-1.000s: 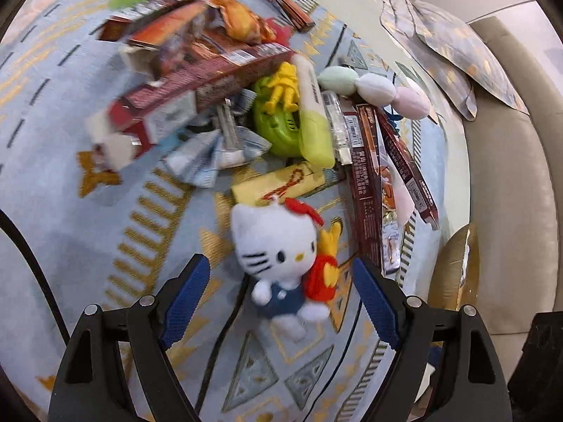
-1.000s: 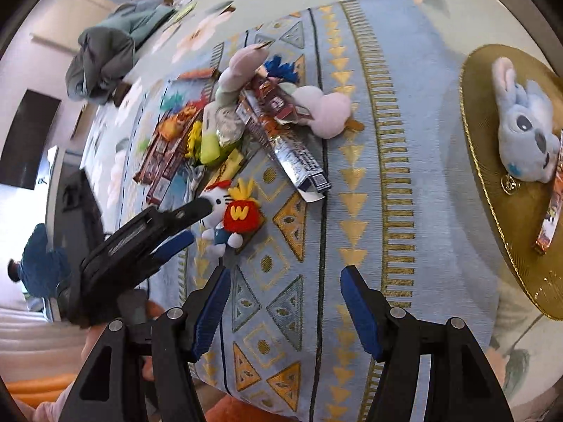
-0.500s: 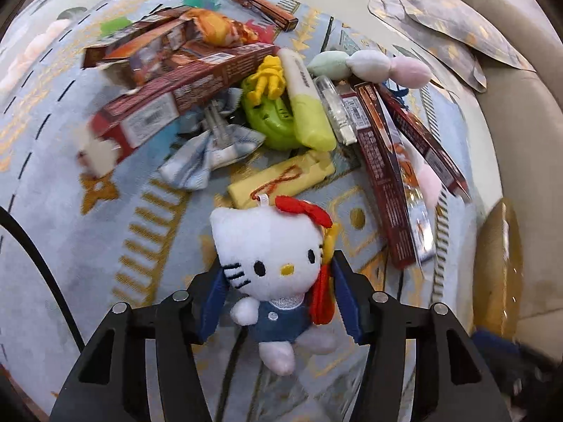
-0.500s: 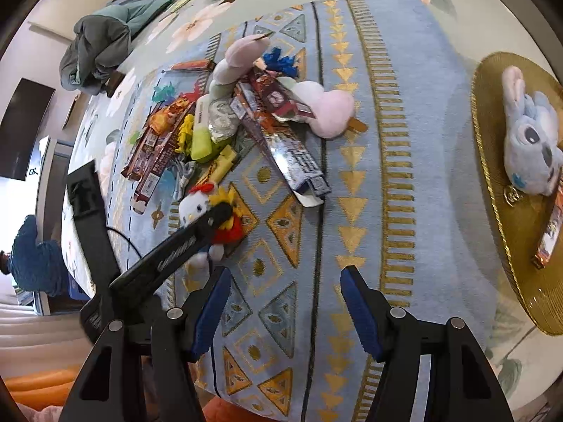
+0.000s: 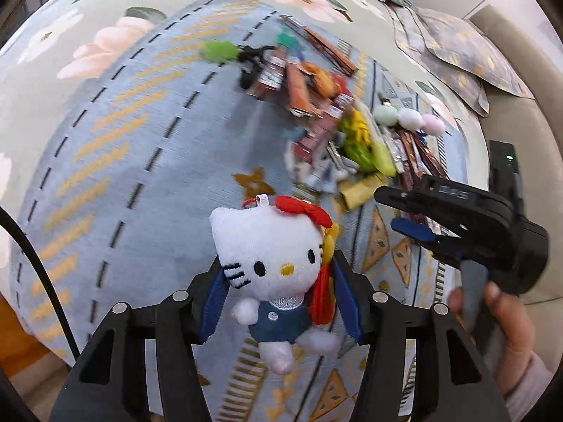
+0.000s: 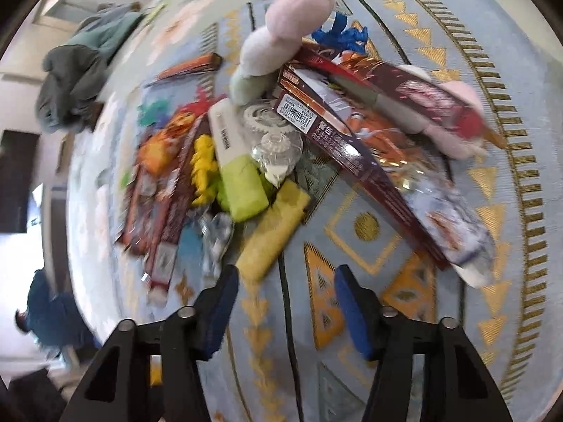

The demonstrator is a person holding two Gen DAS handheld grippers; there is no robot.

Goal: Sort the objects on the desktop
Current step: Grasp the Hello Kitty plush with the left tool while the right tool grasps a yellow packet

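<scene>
A white cat plush (image 5: 267, 253) with a red bow and blue overalls hangs above the patterned blue cloth (image 5: 123, 161), and my left gripper (image 5: 281, 297) is shut on its body. A red and yellow charm is squeezed against its right side. In the right wrist view my right gripper (image 6: 285, 306) hovers low over the cloth with its jaws closing and nothing between them. A yellow packet (image 6: 272, 232) lies just beyond its left finger, at the near edge of the heap of snack boxes (image 6: 352, 147), a green highlighter (image 6: 239, 176) and a pastel dumpling plush (image 6: 274, 42). The left view also shows the right gripper (image 5: 394, 211).
A hand (image 5: 499, 316) holds the right gripper at the right of the left wrist view. A black cable (image 5: 45, 281) crosses the lower left. Patterned cushions (image 5: 457, 52) and a beige sofa lie beyond the cloth. Grey-green clothing (image 6: 77, 70) is piled at the back left.
My left gripper closed on the cat plush and lifted it up and away from the heap. My right gripper dropped toward the heap, which now looks much larger, and its jaws narrowed.
</scene>
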